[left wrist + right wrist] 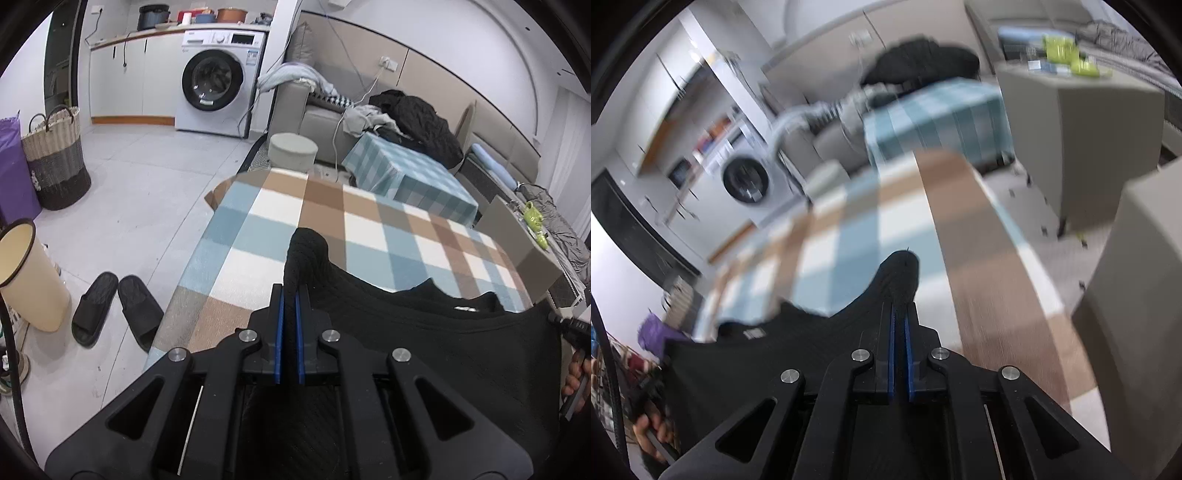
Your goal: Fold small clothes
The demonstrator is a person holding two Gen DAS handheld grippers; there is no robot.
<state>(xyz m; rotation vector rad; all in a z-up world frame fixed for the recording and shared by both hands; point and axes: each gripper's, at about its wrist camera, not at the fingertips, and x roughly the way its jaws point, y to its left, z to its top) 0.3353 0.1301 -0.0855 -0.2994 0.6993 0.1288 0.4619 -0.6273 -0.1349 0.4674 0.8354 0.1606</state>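
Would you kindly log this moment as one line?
left hand-held gripper: shut on black garment | right hand-held gripper: shut on black garment | garment: lifted over checked tablecloth

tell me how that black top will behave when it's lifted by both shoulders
Probably floppy: the black top sags between the two grips. Likely light, since pinched corners alone hold it up. Its ribbed knit looks grippy, so it seems unlikely to slip.

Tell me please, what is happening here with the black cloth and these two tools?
A person holds a tool in each hand. The left tool is shut on one shoulder of a black garment, and the right tool is shut on the other shoulder. The garment hangs stretched between them, neckline up, over a table with a checked cloth. No fold is made yet. The right view is blurred.
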